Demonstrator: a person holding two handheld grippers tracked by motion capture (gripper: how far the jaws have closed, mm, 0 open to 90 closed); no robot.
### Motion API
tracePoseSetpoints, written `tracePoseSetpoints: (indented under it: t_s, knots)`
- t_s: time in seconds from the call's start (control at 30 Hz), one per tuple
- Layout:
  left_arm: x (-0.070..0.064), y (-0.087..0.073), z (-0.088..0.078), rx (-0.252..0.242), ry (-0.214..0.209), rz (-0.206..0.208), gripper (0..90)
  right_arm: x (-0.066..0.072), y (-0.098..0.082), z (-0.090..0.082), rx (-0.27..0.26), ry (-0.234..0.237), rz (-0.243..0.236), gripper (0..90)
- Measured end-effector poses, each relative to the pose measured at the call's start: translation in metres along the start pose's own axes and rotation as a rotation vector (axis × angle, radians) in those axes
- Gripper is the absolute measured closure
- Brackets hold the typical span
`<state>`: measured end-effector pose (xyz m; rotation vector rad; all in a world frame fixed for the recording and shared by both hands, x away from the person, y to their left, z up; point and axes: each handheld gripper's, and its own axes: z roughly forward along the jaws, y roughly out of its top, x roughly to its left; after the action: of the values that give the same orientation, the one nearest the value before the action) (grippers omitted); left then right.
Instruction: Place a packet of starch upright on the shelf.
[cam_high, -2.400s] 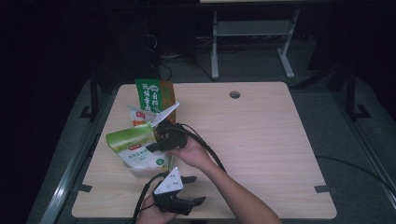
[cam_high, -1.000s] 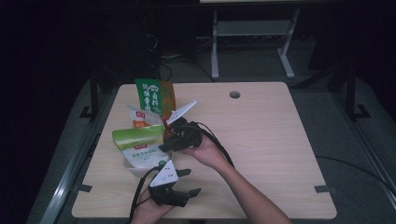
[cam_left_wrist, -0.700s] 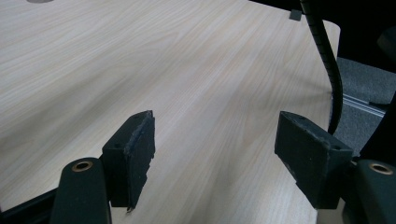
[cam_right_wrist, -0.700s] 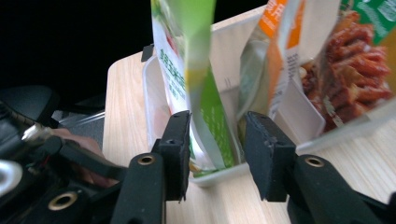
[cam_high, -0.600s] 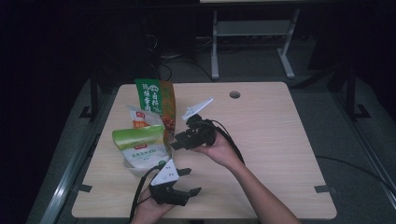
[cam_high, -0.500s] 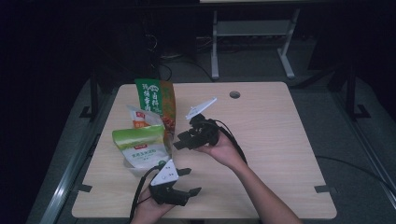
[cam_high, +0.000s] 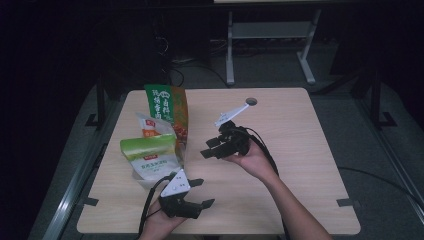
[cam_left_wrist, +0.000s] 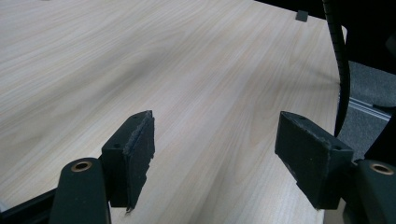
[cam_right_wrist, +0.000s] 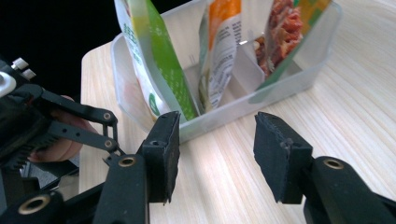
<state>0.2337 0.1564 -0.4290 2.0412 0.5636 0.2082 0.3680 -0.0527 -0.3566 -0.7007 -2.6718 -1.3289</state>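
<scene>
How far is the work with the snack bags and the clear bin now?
Done, as it looks: three bags stand in the clear plastic bin: the light green pouch, the orange-and-white packet and the tall green-and-orange bag. In hand: nothing; the right gripper and the left gripper are open and empty. Left: I cannot tell, since no other bag lies on the wooden table.

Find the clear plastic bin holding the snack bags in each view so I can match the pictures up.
High view: the clear plastic bin sits left of centre on the table, mostly hidden by its bags.
Left gripper view: not in it.
Right gripper view: the bin lies across the top, beyond the open right tongs.
Shared landmark: the light green bag in the bin.
</scene>
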Motion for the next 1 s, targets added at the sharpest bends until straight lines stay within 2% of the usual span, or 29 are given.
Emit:
tracePoseSetpoints:
  t_s: [0.33, 0.47, 0.5, 0.9, 1.0]
  knots:
    - [0.002, 0.0, -0.002, -0.01, 0.008, -0.008, 28.3, -0.007, -0.012, -0.013, 0.001, -0.045, 0.013, 44.0]
    - [0.003, 0.001, -0.003, -0.012, 0.008, -0.007, 28.3, -0.01, -0.017, -0.017, 0.004, -0.049, 0.026, 43.1]
    - [0.003, 0.001, -0.003, -0.014, 0.011, 0.004, 28.3, -0.011, -0.02, -0.018, 0.0, -0.05, 0.031, 43.1]
    - [0.003, 0.001, -0.003, -0.018, 0.012, -0.016, 28.3, -0.019, -0.044, -0.037, 0.003, -0.086, 0.088, 39.9]
    - [0.004, 0.001, -0.004, -0.012, 0.013, -0.004, 28.2, -0.021, -0.049, -0.042, -0.002, -0.094, 0.089, 39.3]
